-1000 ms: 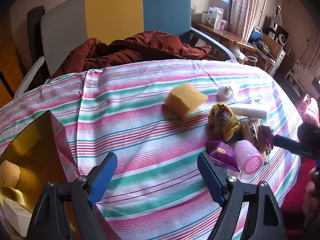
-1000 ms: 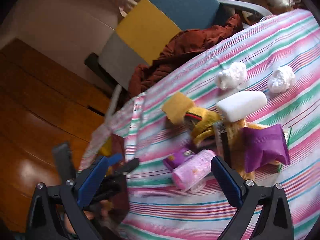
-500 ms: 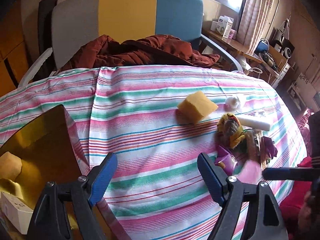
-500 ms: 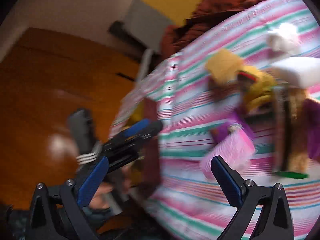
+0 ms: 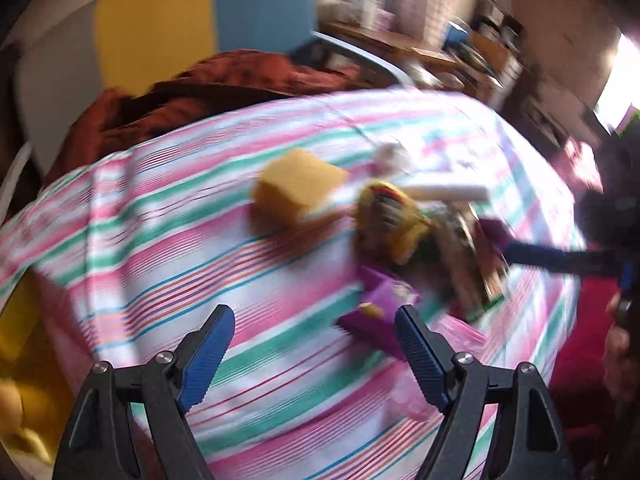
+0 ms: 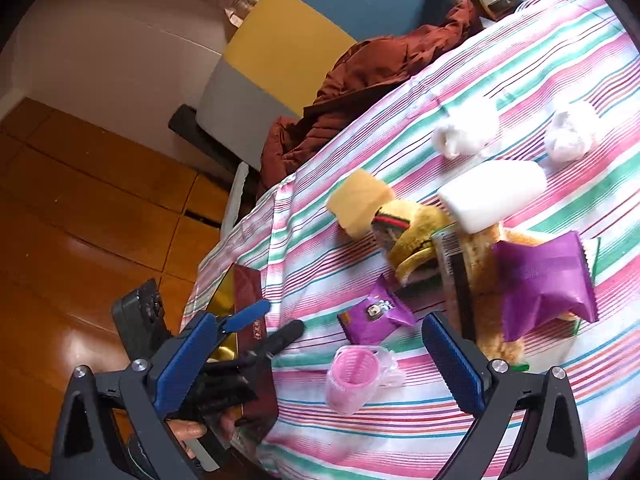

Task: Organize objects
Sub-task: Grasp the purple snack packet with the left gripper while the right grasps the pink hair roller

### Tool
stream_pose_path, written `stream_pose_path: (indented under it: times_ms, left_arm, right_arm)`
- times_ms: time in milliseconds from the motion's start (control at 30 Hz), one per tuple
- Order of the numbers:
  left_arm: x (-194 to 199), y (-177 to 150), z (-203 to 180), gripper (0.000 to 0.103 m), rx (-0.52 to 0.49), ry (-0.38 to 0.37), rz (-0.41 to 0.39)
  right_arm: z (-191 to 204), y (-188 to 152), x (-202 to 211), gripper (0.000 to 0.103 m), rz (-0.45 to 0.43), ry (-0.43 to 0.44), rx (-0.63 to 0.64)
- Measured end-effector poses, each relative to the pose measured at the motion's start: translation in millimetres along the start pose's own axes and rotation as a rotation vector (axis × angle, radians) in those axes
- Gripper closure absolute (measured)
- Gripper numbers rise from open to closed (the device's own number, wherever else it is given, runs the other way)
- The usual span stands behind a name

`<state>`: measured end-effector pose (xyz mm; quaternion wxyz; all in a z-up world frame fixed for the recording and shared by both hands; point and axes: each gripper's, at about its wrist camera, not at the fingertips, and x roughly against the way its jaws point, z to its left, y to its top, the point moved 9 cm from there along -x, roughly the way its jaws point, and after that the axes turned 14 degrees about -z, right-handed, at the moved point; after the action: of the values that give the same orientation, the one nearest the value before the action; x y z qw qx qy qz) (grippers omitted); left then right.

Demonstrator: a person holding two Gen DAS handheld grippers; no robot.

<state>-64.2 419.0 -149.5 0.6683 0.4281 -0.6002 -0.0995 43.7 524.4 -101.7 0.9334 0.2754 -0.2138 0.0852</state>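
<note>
A pile of objects lies on the striped tablecloth [image 6: 400, 440]: a yellow sponge [image 5: 298, 184] [image 6: 358, 202], a yellow plush toy [image 6: 416, 236], a white bottle [image 6: 494, 196], a large purple packet [image 6: 544, 280], a small purple packet [image 6: 374, 314] [image 5: 380, 312] and a pink cup [image 6: 352, 380] on its side. My right gripper [image 6: 320, 348] is open, just above the pink cup. My left gripper [image 5: 316, 356] is open and empty, hovering near the small purple packet; the left wrist view is blurred.
A gold and dark red box [image 6: 244, 312] sits at the table's left edge. Two white wads [image 6: 466, 128] lie at the far side. A chair with a rust-brown jacket [image 6: 376, 76] stands behind the table. A wooden floor [image 6: 80, 240] lies to the left.
My left gripper has swung right, toward the pile, and its view is now blurred. My right gripper has swung back over the pile, with the pink cup between its fingers.
</note>
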Motion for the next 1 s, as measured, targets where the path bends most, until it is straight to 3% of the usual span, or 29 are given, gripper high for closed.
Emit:
stream_pose_path:
  times_ms: [167,267,300,500,700,767,1000]
  left_arm:
    - [-28.4,-10.4,-45.5,0.028,-0.126,-0.116,0.064]
    - [-36.2,-17.1,-50.3,0.04,-0.081,-0.165,0.094]
    - [-37.3,-18.7,-47.7,0.044,-0.066,-0.162,0.098]
    - [-37.7,-18.3,-35.8,0.044,-0.062,-0.12,0.09]
    - [-45.4,-13.4,-41.9,0.043,-0.12,-0.137,0.085]
    - [-49.1,-15.0,-43.8,0.049,-0.128,-0.138,0.092]
    - [-41.2,-21.2,-32.5,0.054,-0.05,-0.106,0.044]
  right_arm:
    - [0.8,3.0,3.8,0.0,-0.032,-0.009,0.01]
    - [-4.2,3.7,3.5,0.0,-0.035,-0.049,0.021]
    - [-4.1,4.0,3.6,0.0,-0.037,-0.054,0.024]
    - [-2.2,7.0,6.1,0.0,-0.059,-0.064,0.049]
    - [-8.0,8.7,8.0,0.0,-0.069,-0.086,0.031]
    - [-11.2,8.8,8.2,0.0,-0.068,-0.101,0.023]
    - [-26.8,11.3,8.4,0.0,-0.07,-0.18,0.021]
